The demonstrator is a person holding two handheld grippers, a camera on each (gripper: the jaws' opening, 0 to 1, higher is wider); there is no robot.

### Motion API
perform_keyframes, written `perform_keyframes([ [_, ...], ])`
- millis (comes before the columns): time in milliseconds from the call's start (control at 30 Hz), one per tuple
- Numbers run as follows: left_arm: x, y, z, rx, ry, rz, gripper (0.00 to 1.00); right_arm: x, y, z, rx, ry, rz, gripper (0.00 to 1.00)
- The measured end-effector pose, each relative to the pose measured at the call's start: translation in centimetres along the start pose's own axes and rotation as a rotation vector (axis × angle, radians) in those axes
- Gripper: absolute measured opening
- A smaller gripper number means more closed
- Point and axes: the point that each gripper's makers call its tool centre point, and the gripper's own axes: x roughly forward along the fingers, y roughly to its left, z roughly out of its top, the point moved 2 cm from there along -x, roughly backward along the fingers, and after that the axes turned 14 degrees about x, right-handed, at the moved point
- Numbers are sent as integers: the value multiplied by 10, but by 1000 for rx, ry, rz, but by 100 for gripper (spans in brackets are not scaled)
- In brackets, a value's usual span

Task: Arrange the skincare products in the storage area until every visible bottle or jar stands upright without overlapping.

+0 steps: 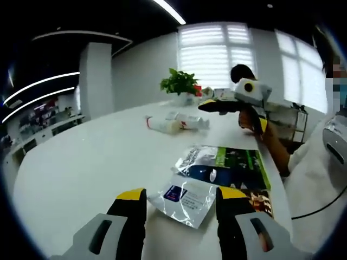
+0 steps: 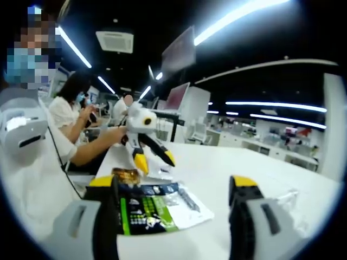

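Two white tubes [image 1: 161,125] [image 1: 190,120] lie on their sides far out on the white table [image 1: 81,162]. A clear sachet with a blue label [image 1: 184,200] lies just ahead of my left gripper [image 1: 181,203], whose jaws stand wide apart with nothing held. Green and dark blue sachets [image 1: 233,165] lie beside it. My right gripper [image 1: 209,105] hovers above the table's far right, held by a hand. In the right gripper view my right gripper [image 2: 173,189] is open over the green sachets [image 2: 157,208]. My left gripper [image 2: 154,160] hangs beyond them, jaws spread.
A potted green plant [image 1: 180,84] and small boxes [image 1: 219,93] stand at the table's far edge. A clear packet [image 2: 284,197] lies right of my right jaw. People sit at desks [image 2: 70,114] past the table's edge.
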Motion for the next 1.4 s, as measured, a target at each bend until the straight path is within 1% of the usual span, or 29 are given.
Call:
perform_keyframes([
  [67,-1,-2,-1,12,15,0,52,1,1,0,-1,2,3,85],
  [100,-2,-1,0,6,8,7,52,1,1,-1,-4,5,4,84],
  [133,-1,-2,5,-19,-24,10,52,1,2,-1,-5,8,6,84],
  [167,-1,-4,6,-32,-33,-2,52,2,2,-2,-5,10,8,84],
  [233,1,-8,5,-24,-28,0,52,1,2,-2,-5,11,11,84],
  [267,1,-5,1,-4,-3,35,52,1,2,-2,-5,9,10,84],
  [300,2,-5,-3,14,21,48,52,1,2,-1,-4,7,10,84],
  [433,0,-4,-2,1,-2,59,52,1,2,-1,-3,6,10,84],
  [500,-4,3,-3,26,-3,105,52,1,2,-1,-4,8,10,84],
  [600,-6,7,-3,5,-26,125,52,1,2,-2,-5,9,11,84],
  [733,-3,6,-6,8,-18,122,53,1,2,-2,-5,10,10,83],
  [800,-3,3,-7,14,-14,111,53,1,3,-2,-5,10,11,83],
  [1033,-7,0,-5,20,-44,119,53,1,3,-3,-8,13,10,83],
  [1267,-7,0,-6,43,-43,126,53,1,2,-3,-9,14,6,83],
  [1400,-7,-1,-6,39,-46,123,53,1,2,-2,-9,13,4,84],
])
